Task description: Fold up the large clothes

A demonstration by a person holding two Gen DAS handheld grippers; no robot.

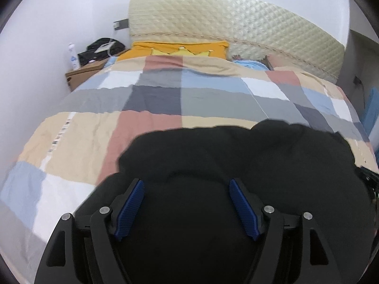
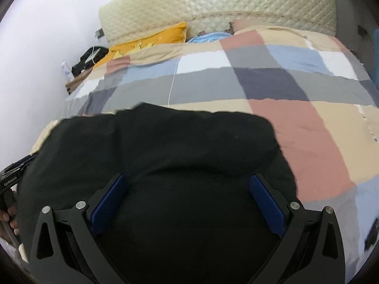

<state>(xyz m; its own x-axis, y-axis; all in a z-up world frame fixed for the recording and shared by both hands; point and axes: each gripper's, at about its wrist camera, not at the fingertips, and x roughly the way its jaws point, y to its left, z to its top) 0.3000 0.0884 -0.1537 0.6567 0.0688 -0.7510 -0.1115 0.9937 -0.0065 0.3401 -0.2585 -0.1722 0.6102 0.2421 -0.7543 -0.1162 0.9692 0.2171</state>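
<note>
The left gripper (image 1: 187, 184) hangs over a black garment (image 1: 236, 156) with its blue-padded fingers (image 1: 131, 207) spread apart, on a checked quilt (image 1: 154, 99) before a yellow pillow (image 1: 180, 47).

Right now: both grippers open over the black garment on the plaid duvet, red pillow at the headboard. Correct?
Nearly. The pillow is yellow-orange, not red, as the left wrist view shows. Left gripper and right gripper are open over the black garment on the plaid duvet.

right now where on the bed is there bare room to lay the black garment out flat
Open quilt lies between the black garment and the yellow pillow, also toward the bed's left side. Crowded: the near edge under both open tongs, and the nightstand.
</note>
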